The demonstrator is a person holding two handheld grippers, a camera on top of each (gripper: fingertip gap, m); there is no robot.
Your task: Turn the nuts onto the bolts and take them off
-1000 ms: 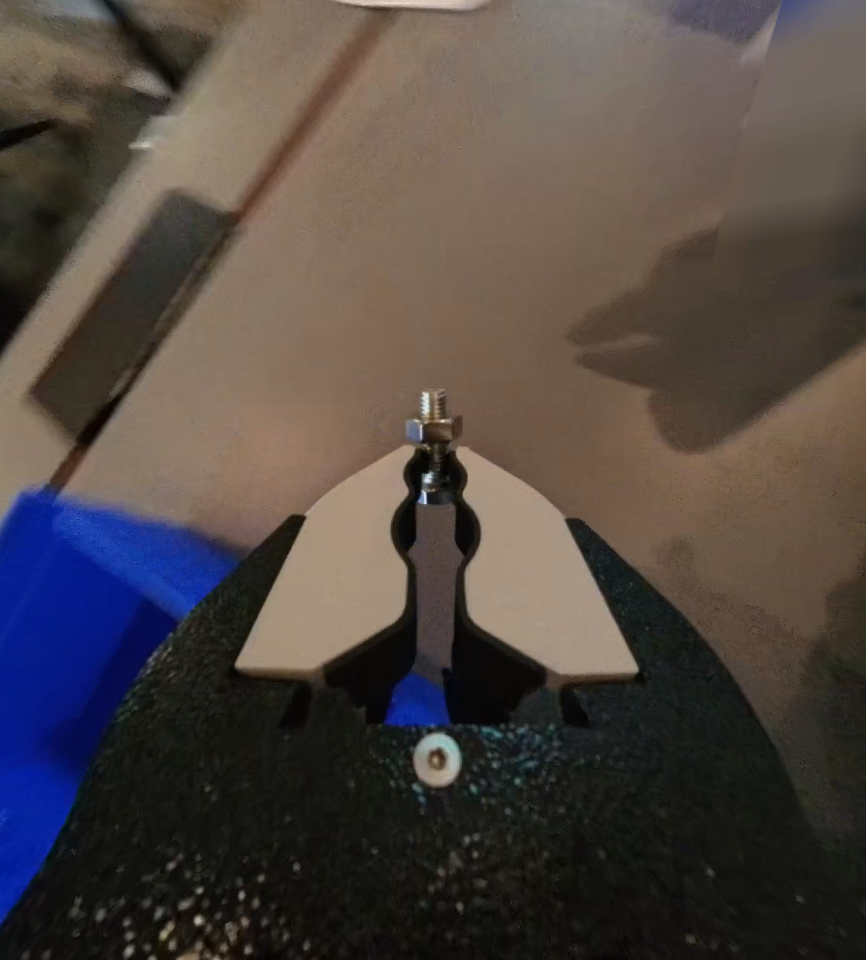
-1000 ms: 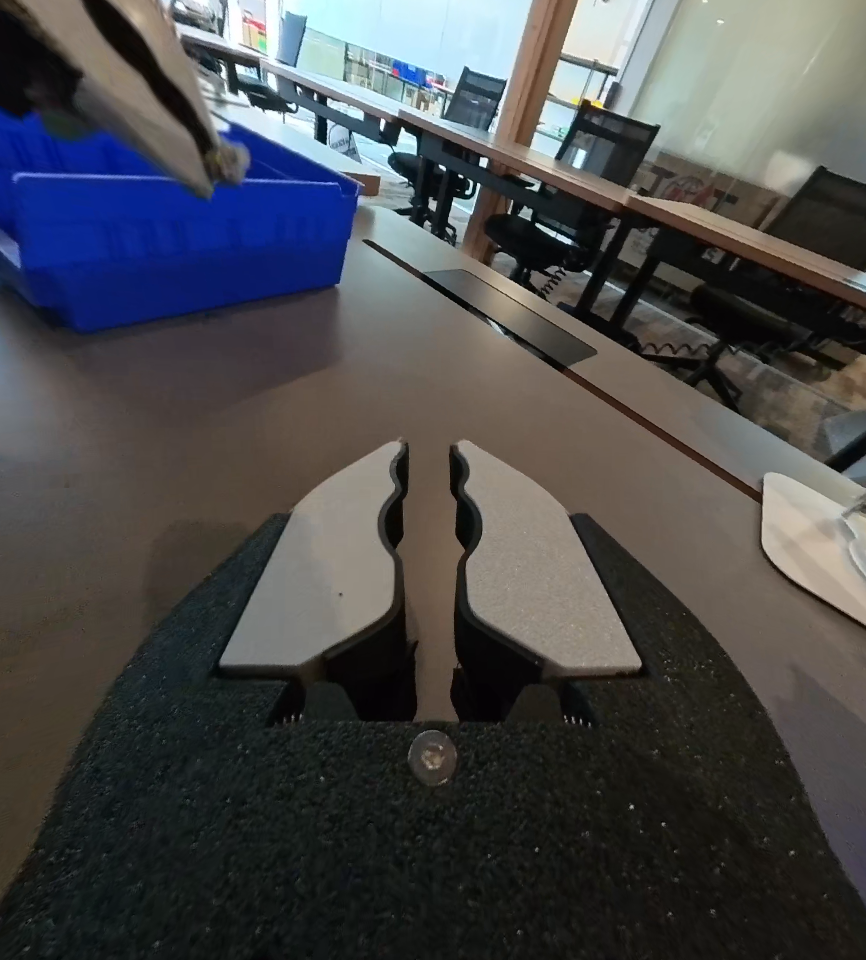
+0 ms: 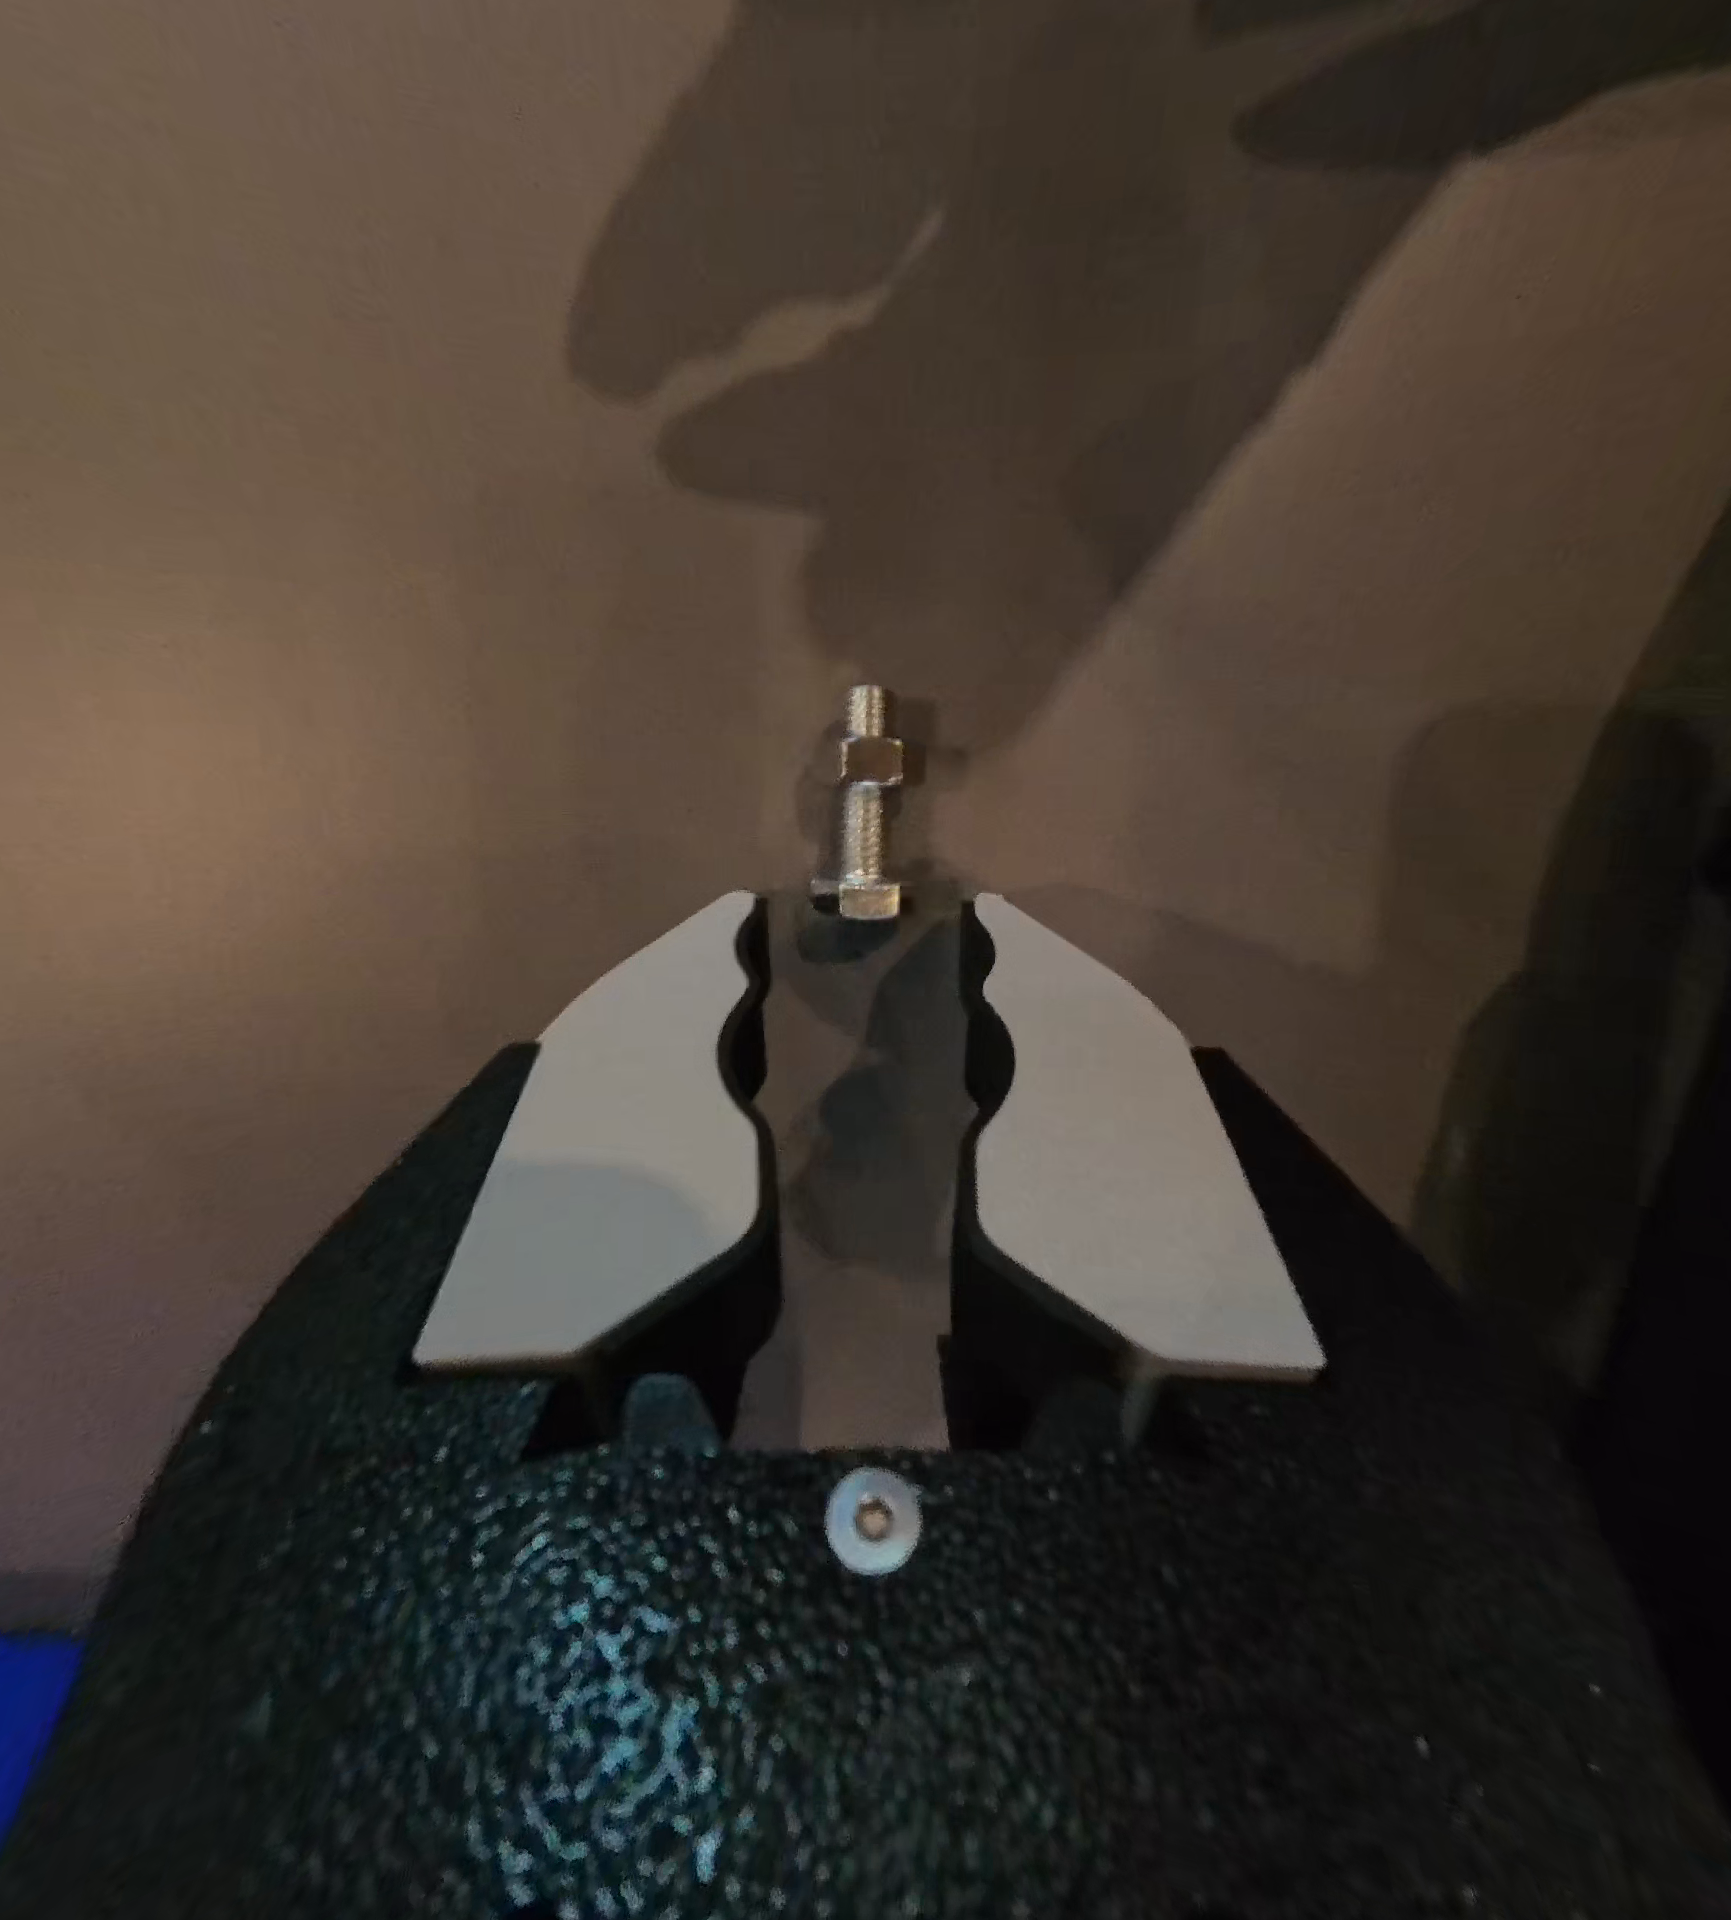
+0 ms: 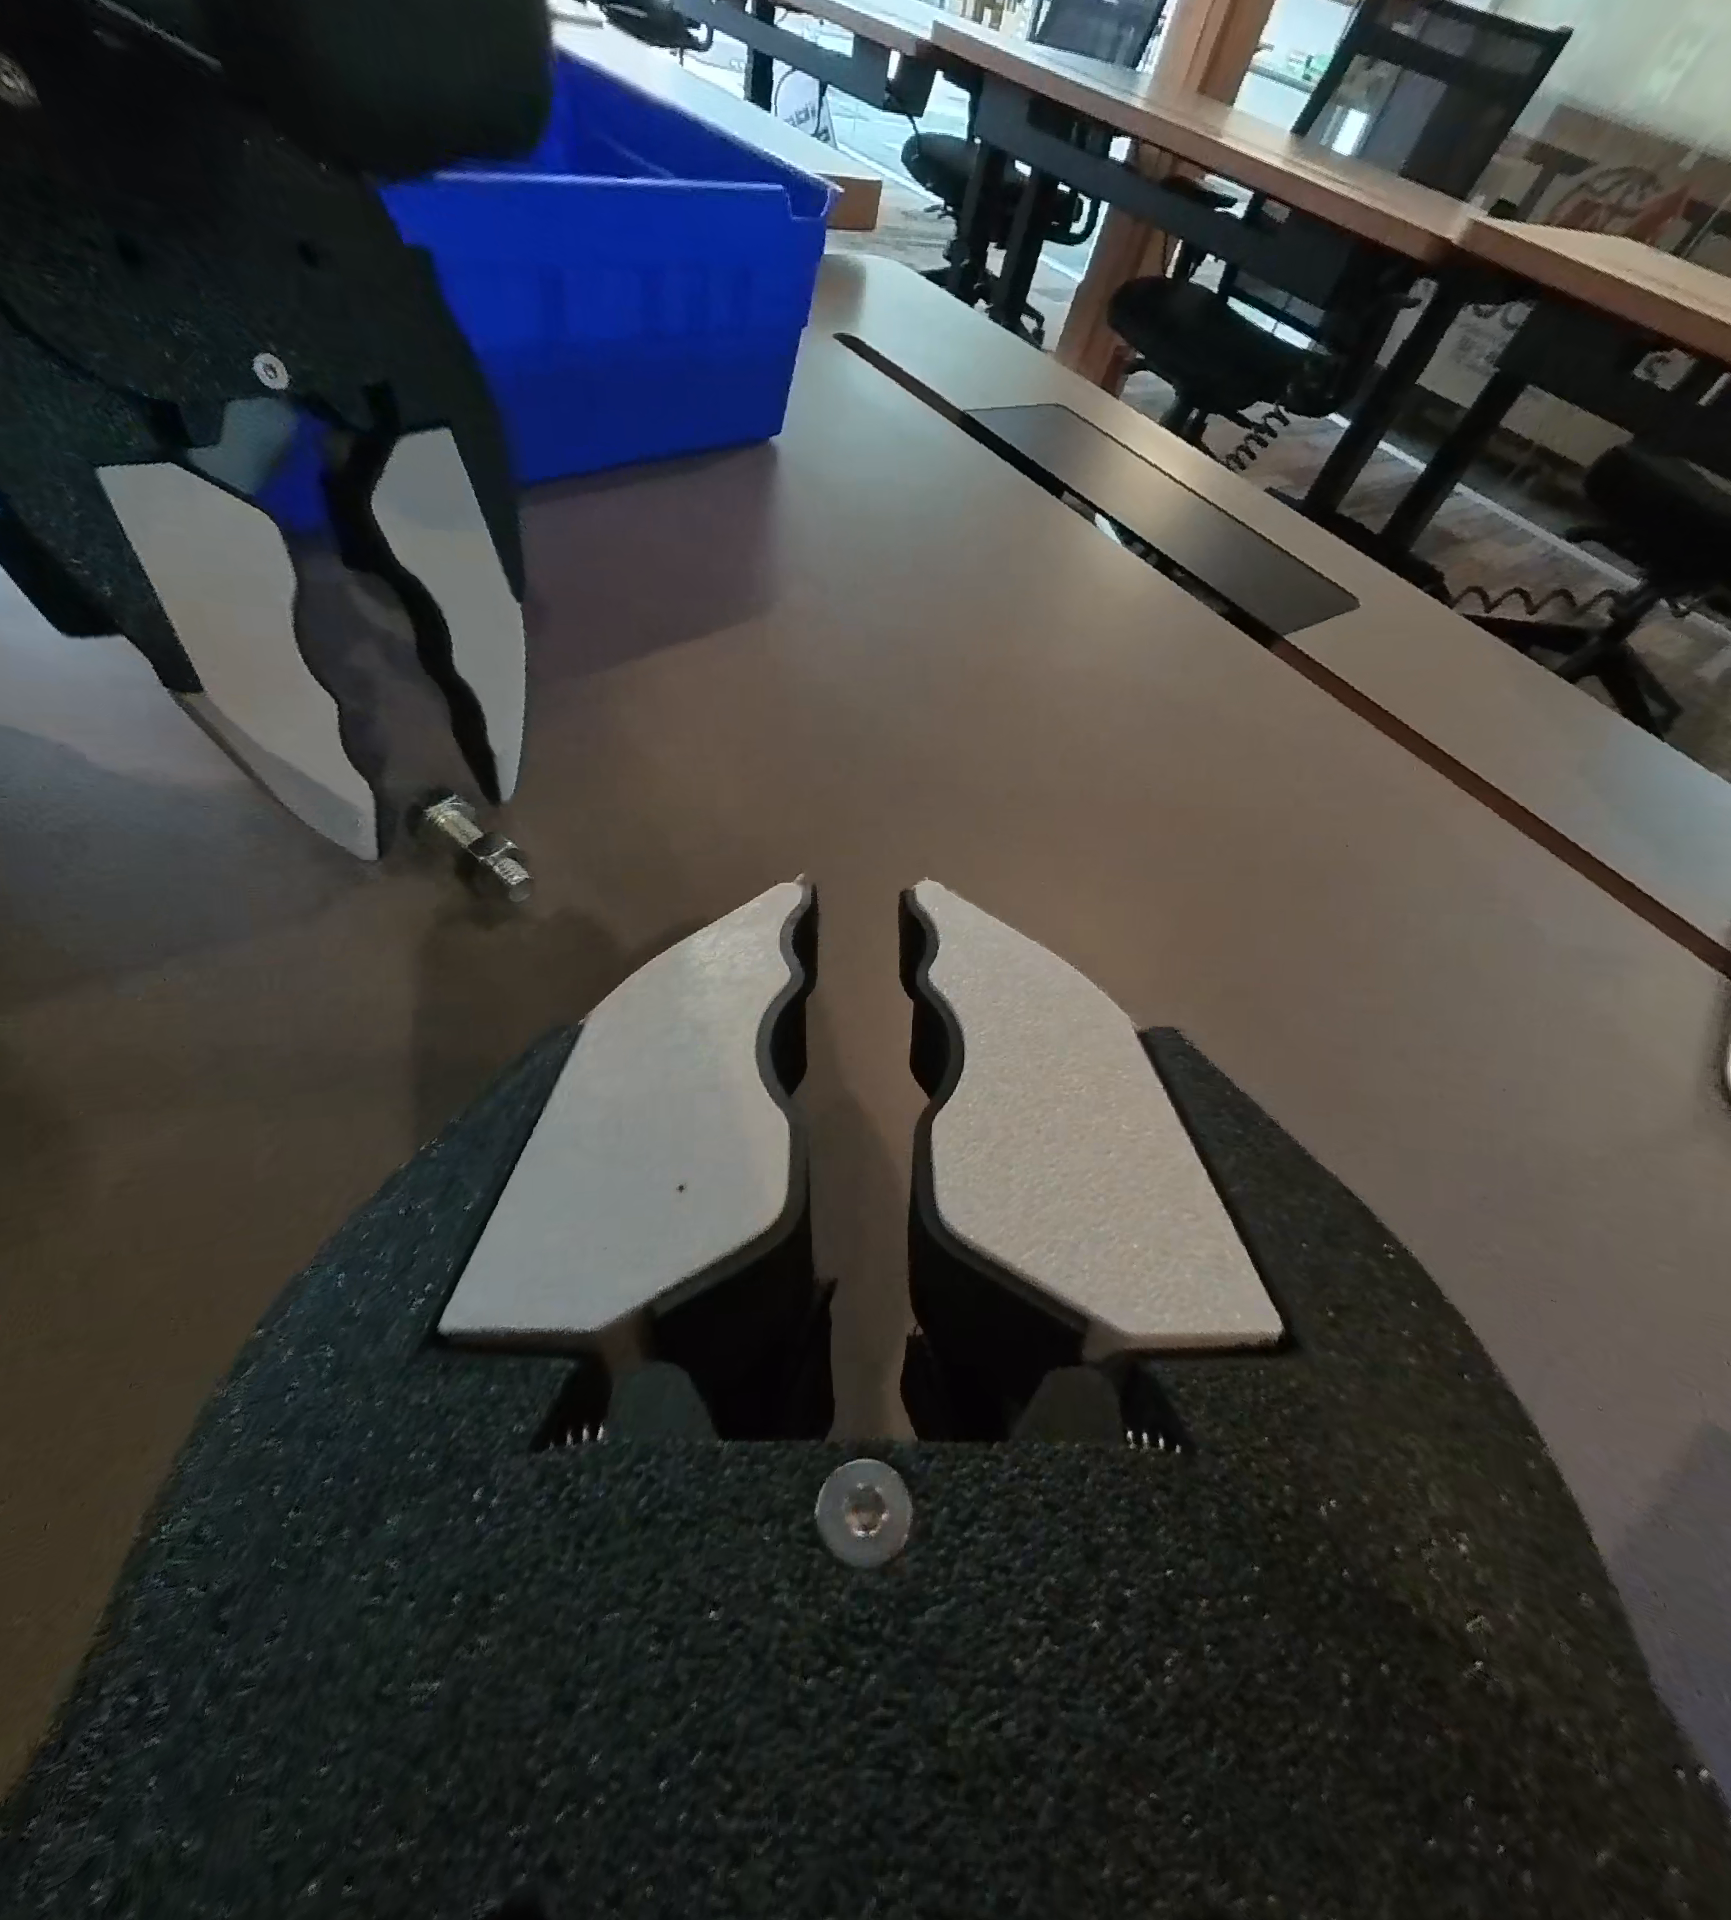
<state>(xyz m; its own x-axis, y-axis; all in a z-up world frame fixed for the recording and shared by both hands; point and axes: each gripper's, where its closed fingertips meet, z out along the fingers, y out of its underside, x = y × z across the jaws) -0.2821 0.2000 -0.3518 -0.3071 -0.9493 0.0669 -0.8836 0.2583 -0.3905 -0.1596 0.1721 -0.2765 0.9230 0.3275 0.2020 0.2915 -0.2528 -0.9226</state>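
A second before, the left gripper [image 3: 866,909] had squeezed the bolt [image 3: 869,831], but now its fingers [image 3: 632,1132] were wide apart and the bolt lay on the brown counter [image 3: 269,623] just past their tips, with the nut [image 3: 873,767] on its thread. Only the right wrist view showed the blue bin [image 4: 632,312] behind. The right gripper [image 4: 856,904] had fingers [image 4: 653,1143] narrowly apart, holding nothing.

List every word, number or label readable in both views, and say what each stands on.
Bolt, nut, left gripper, right gripper: no writing visible.
Blue bin: faint marks on its wall, too blurred to read.
Glass wall: large reddish lettering, partly hidden, not legible as a whole.
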